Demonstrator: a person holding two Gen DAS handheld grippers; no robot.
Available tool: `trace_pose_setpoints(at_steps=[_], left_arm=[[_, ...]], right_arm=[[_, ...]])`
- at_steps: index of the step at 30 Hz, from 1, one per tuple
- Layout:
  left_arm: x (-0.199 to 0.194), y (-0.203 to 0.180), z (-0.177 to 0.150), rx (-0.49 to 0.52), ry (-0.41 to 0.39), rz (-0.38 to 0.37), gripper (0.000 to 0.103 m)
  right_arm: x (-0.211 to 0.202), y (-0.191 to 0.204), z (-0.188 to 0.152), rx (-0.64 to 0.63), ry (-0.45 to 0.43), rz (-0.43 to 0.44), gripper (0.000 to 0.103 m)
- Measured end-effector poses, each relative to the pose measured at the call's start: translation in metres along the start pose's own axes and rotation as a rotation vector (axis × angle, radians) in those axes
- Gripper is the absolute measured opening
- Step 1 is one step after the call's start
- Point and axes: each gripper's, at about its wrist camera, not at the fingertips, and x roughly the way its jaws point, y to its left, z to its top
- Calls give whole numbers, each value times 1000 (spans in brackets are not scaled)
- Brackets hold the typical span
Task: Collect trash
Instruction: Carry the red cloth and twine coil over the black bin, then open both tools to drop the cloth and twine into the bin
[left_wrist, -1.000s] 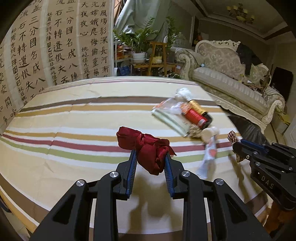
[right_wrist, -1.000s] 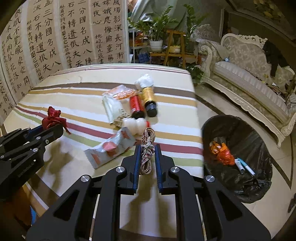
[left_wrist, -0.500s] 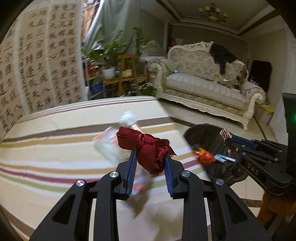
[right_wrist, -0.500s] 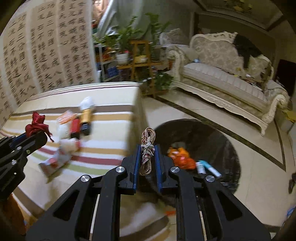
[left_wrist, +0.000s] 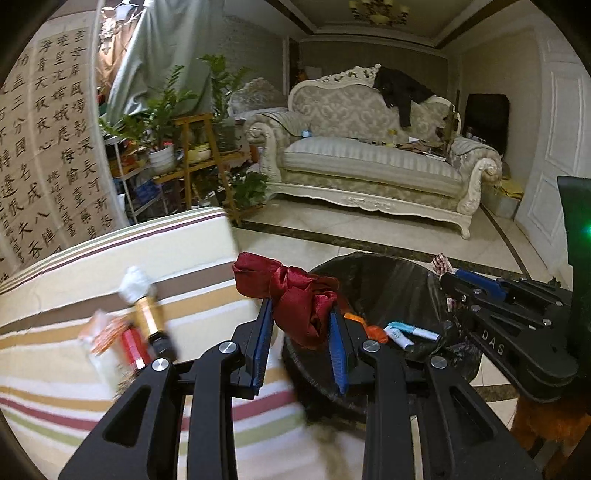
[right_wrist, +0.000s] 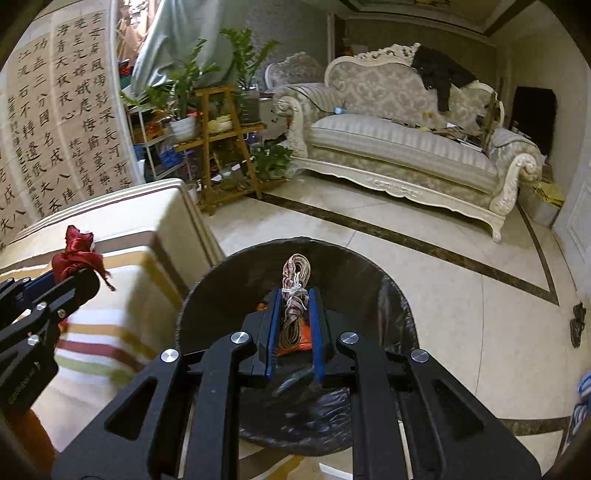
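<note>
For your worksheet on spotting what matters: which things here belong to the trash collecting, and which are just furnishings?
Job: red ribbon in left gripper; cord bundle in right gripper; black trash bag; bottles on table.
Around: sofa; plants; calligraphy hanging.

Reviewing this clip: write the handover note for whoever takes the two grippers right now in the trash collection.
Left gripper: shut on the red ribbon bow, at the near edge of the black-lined trash bin.
Right gripper: shut on the coil of string, directly over the bin.
In the bin: an orange wrapper and a small white-and-blue tube.
On the striped table: a gold bottle, a red item, and wrappers, blurred.
Left to do: drop both held pieces, then fetch the table items.
</note>
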Motion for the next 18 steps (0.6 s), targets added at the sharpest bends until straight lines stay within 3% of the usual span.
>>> trace_pose_setpoints(at_steps=[11,14,18], left_arm=[[45,-20,14,30,51,-7,33],[50,-21,15,31,66,-10,38],[50,-20,12,35,70,-2,50]], right_arm=[[27,-15,4,37,19,-17,16],[32,-17,3,49,25,-20,26],[31,-19,2,60,23,-30,29]])
